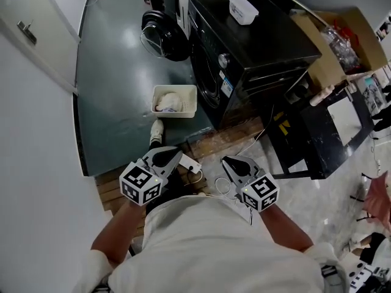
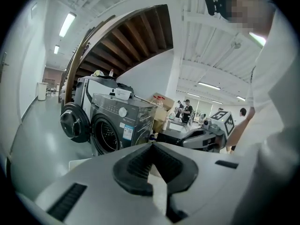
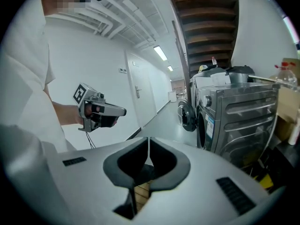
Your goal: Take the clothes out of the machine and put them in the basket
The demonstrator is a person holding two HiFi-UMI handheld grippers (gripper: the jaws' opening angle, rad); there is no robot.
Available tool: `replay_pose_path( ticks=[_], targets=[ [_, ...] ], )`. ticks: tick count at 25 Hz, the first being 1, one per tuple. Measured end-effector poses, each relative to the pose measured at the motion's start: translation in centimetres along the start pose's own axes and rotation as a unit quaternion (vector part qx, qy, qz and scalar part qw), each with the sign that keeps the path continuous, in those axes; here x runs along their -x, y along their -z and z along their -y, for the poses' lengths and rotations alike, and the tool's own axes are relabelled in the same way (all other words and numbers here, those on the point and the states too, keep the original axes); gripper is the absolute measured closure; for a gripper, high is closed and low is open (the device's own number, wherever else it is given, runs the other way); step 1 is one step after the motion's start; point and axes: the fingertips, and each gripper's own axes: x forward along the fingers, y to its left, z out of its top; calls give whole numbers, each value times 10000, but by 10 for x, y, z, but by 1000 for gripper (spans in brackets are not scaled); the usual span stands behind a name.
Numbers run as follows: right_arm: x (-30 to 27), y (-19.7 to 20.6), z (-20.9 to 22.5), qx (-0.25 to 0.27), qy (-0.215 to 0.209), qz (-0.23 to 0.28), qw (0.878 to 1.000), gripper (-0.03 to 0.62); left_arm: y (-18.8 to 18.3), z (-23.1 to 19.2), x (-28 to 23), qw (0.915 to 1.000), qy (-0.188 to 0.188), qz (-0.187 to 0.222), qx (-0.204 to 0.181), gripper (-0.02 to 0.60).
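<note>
The black washing machine (image 1: 244, 54) stands at the top centre with its round door (image 1: 162, 35) swung open to the left. On the floor in front of it sits a white basket (image 1: 189, 93) holding pale clothes (image 1: 169, 101). Both grippers are held close to the person's chest, well short of the machine and the basket. My left gripper (image 1: 173, 155) is shut with nothing between its jaws; its tips meet in the left gripper view (image 2: 151, 144). My right gripper (image 1: 227, 163) is also shut and empty (image 3: 148, 138). The drum's inside is too dark to see.
A white tub (image 1: 242, 9) rests on top of the machine. An open cardboard box (image 1: 342, 41) and a black stand (image 1: 317, 133) are at the right. A wooden pallet (image 1: 226, 142) with cables lies under the grippers, and a white wall (image 1: 36, 133) runs along the left.
</note>
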Motion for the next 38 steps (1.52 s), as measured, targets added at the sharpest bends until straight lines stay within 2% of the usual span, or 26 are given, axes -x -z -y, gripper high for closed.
replay_pose_path(
  ticks=[8, 12, 27, 38],
  targets=[
    [27, -13, -28, 138, -73, 132, 9998, 576, 3, 55, 20, 9993, 381, 12, -12, 584],
    [35, -16, -38, 145, -102, 204, 9996, 576, 3, 68, 21, 9990, 443, 7, -55, 584],
    [46, -20, -55, 239, -94, 418, 9988, 585, 7, 76, 29, 9995, 286, 128, 16, 584],
    [49, -10, -63, 218, -205, 418, 9987, 589, 26, 75, 34, 9998, 99, 52, 134, 584]
  ],
)
